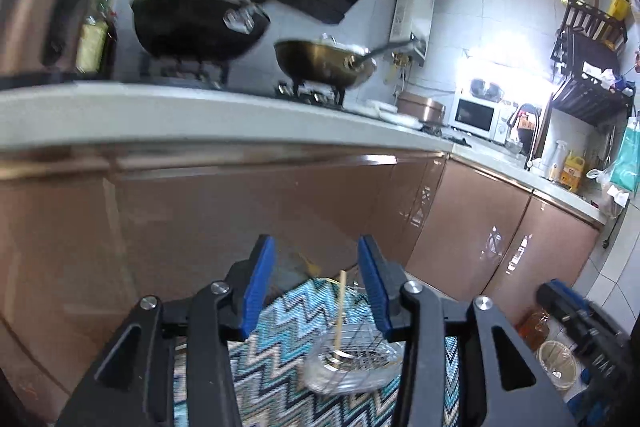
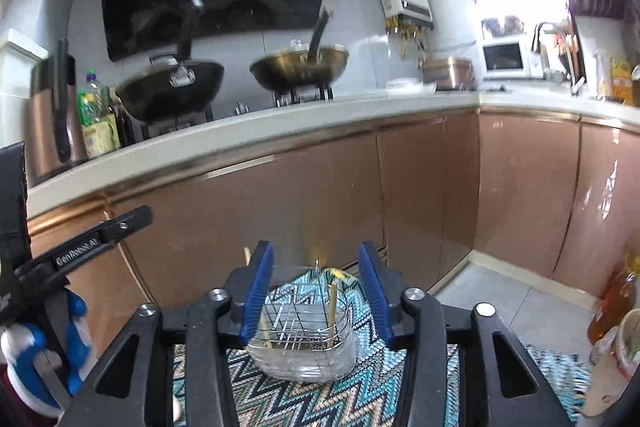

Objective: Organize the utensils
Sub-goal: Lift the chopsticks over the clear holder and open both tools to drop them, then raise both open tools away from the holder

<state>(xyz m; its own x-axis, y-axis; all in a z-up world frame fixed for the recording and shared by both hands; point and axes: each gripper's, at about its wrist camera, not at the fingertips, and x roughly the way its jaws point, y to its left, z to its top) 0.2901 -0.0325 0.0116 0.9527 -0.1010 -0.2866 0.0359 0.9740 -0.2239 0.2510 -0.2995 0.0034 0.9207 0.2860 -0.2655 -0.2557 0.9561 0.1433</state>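
Note:
A clear utensil holder (image 2: 304, 347) with a wire grid insert stands on a zigzag-patterned cloth (image 2: 340, 399). One wooden chopstick (image 2: 331, 311) leans upright in it, and more sticks show at its left side. My right gripper (image 2: 315, 251) hangs above and before the holder, jaws apart, nothing between the blue pads (image 2: 258, 291). In the left wrist view the holder (image 1: 352, 363) sits low and right with the chopstick (image 1: 340, 307) rising from it. My left gripper (image 1: 316, 243) is open and empty over the cloth (image 1: 280, 367). The left gripper's finger (image 2: 100, 235) shows at the left edge.
Brown cabinet fronts (image 2: 400, 195) and a pale counter (image 2: 280, 123) stand close ahead, with a black wok (image 2: 172, 91) and a brass wok (image 2: 300, 67) on the stove. An oil bottle (image 2: 612, 303) and a woven bin (image 1: 558, 363) stand on the floor at right. A gloved hand (image 2: 76, 311) is at lower left.

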